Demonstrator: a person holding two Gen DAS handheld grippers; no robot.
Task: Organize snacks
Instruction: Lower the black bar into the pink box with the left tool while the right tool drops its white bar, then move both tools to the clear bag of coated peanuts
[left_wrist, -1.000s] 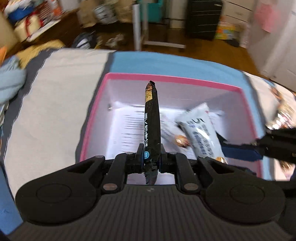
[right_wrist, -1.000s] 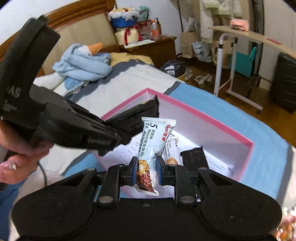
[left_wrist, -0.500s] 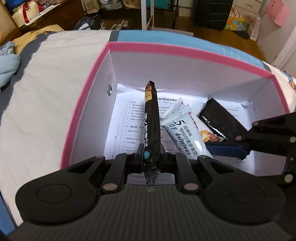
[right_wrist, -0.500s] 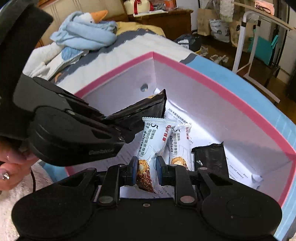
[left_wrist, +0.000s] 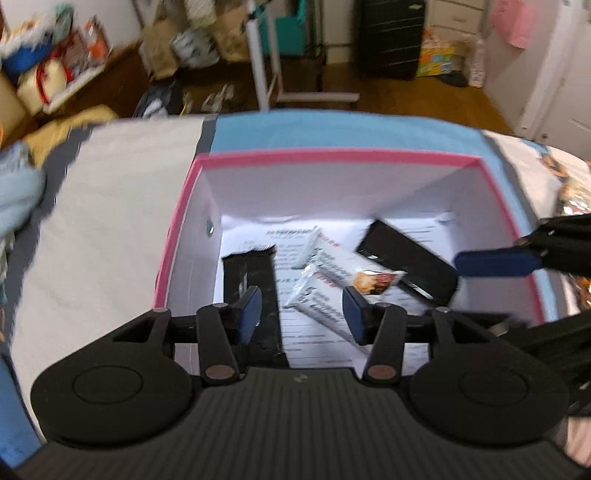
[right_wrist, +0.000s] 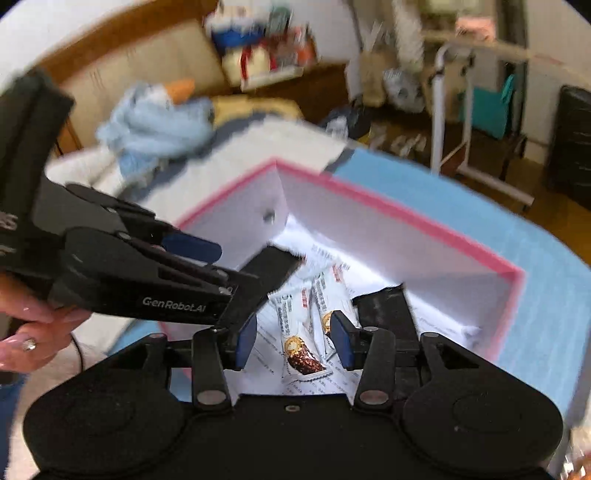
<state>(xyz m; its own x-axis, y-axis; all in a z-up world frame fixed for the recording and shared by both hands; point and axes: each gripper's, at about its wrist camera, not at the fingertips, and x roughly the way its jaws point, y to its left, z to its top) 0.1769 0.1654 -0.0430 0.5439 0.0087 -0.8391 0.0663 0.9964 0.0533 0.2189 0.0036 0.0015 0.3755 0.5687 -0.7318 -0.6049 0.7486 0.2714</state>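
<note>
My left gripper stands wide apart, its blue pads clear of everything; it grips nothing. My right gripper is likewise spread, holding nothing.

Both hover over the near edge of the pink-rimmed box, which sits on the bed. The box's white walls are bare apart from a small round fitting on the left wall. A printed sheet lines the floor.

Contents, left view: a black bar lies flat at the left, running lengthwise towards me, partly behind my left pad. Two white bars lie in the middle, overlapping at an angle; which is on top I cannot tell through the blur. A second black packet lies diagonally at the right, its near end under the tip of the right gripper's blue pad as seen from this side.

Right view: the two white bars lie side by side between my right pads, below them on the sheet. The second black packet lies just right of them. The left gripper reaches in from the left, with my hand on its handle.

More snacks lie on the bed outside the box, at the right; too blurred to identify.
</note>
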